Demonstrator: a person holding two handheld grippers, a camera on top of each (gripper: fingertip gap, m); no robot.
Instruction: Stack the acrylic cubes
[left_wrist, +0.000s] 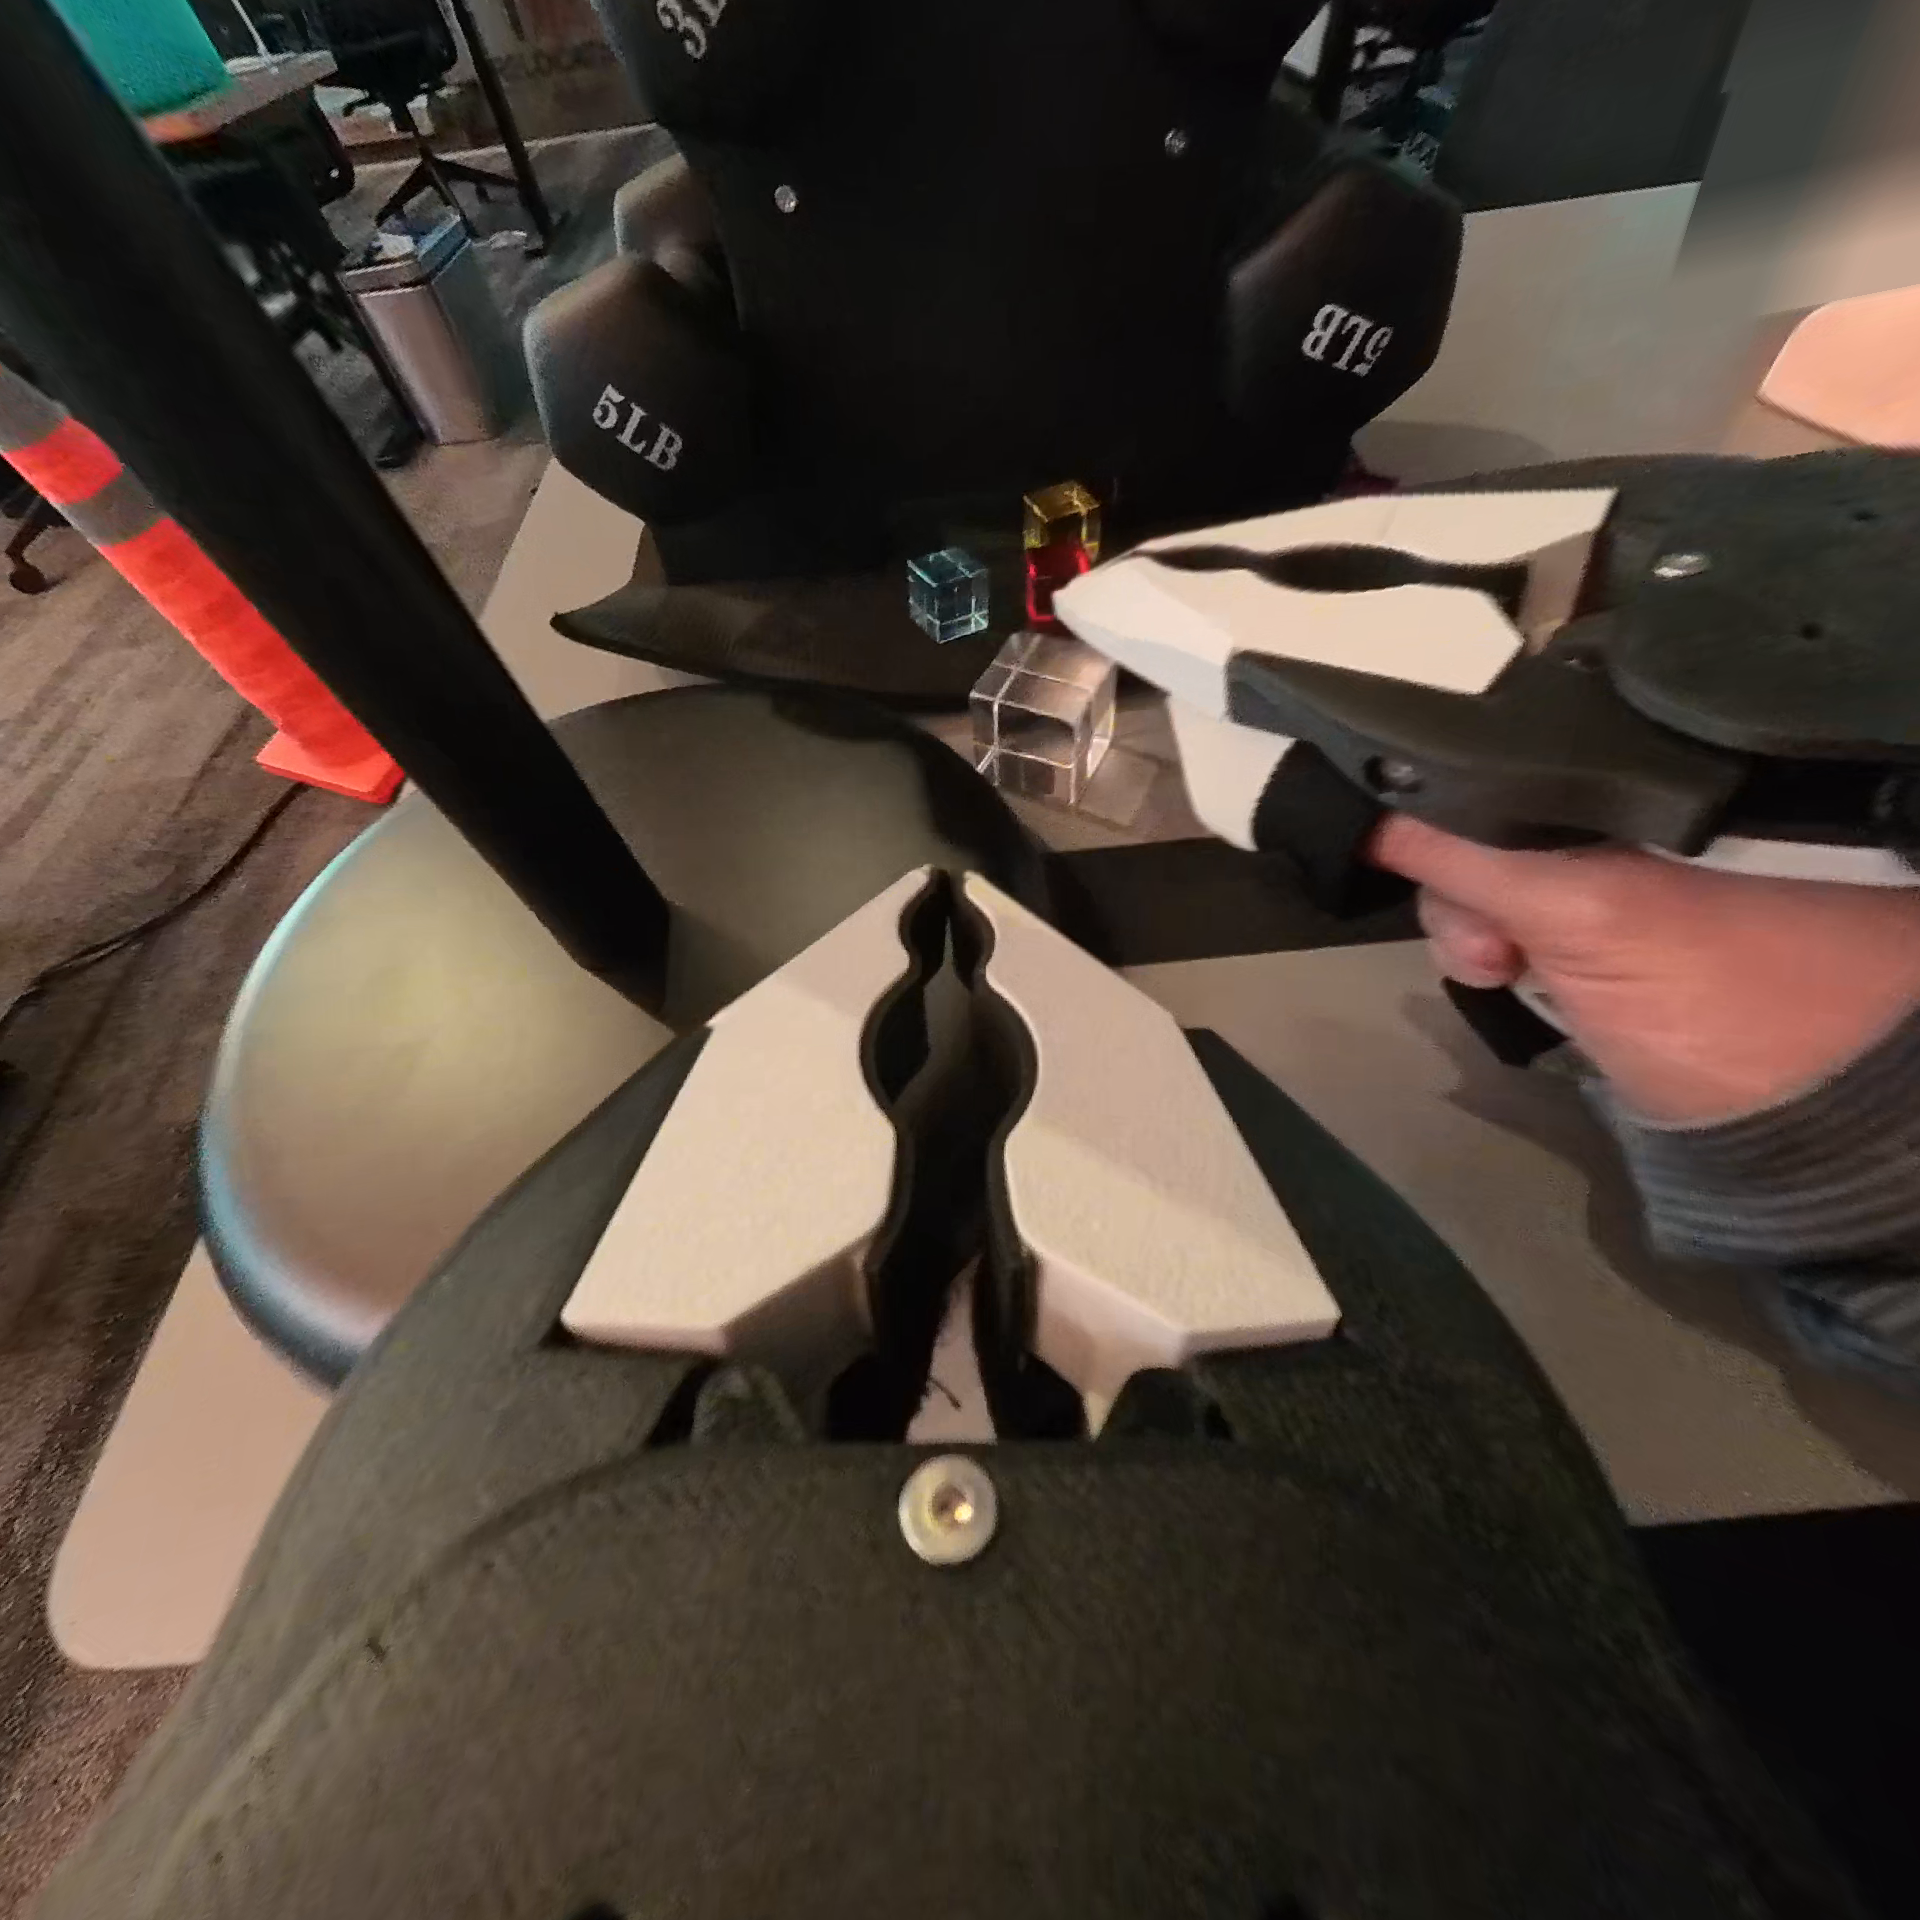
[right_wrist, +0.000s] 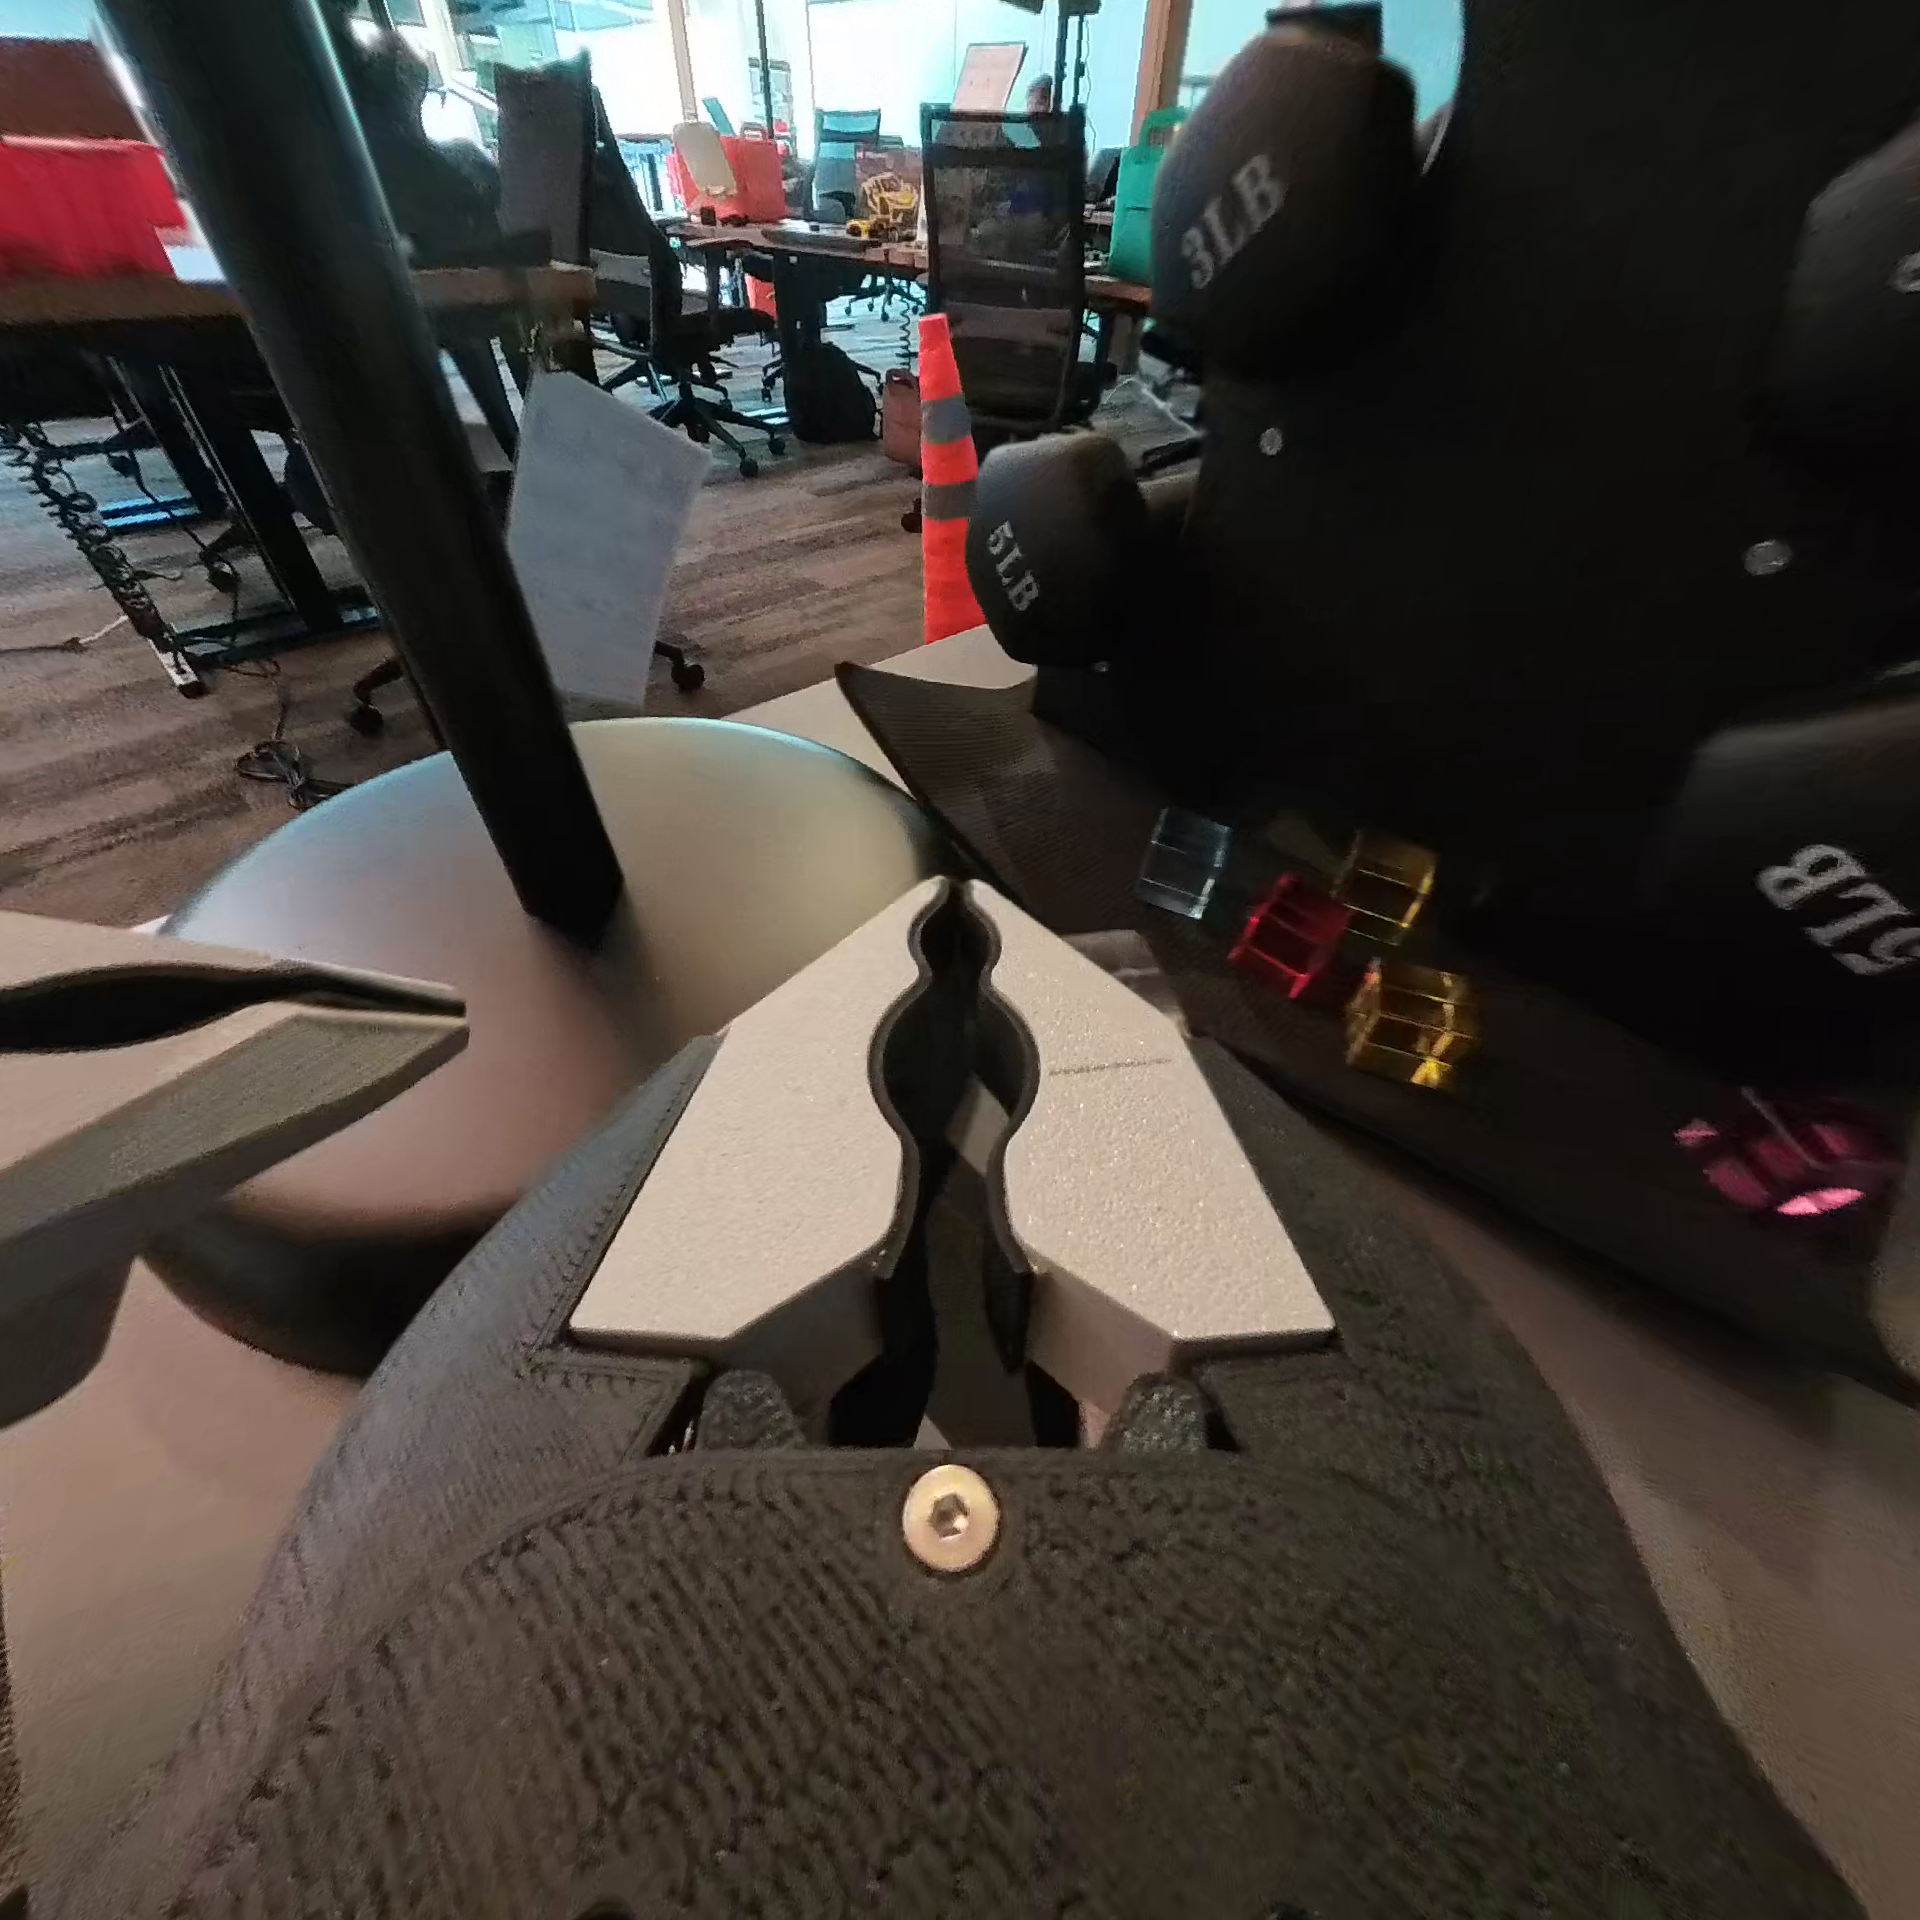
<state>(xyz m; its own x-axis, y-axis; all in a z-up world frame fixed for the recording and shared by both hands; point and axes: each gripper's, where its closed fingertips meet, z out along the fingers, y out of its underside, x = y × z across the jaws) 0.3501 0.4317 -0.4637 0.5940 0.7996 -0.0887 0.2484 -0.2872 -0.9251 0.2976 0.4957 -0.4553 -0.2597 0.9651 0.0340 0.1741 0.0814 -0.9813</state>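
Left gripper (left_wrist: 951, 883): jaws closed tip to tip, nothing between them; it hovers over the round grey base (left_wrist: 436, 1039) of a black pole (left_wrist: 312, 499).
Right gripper (right_wrist: 954, 891): jaws likewise closed on nothing; a hand (left_wrist: 1652, 987) holds it, tips just beside the red cube (left_wrist: 1051, 582).
Cubes: a clear cube (left_wrist: 1044, 727) and a pale blue cube (left_wrist: 948, 594) sit loose on the table (left_wrist: 1351, 1039); a yellow cube (left_wrist: 1060, 511) sits on the red one. Further yellow (right_wrist: 1413, 1023) and pink (right_wrist: 1787, 1153) cubes lie to the right.
Behind: black dumbbell rack (left_wrist: 966, 312).
Progress: no cube is gripped; all rest untouched by either gripper.
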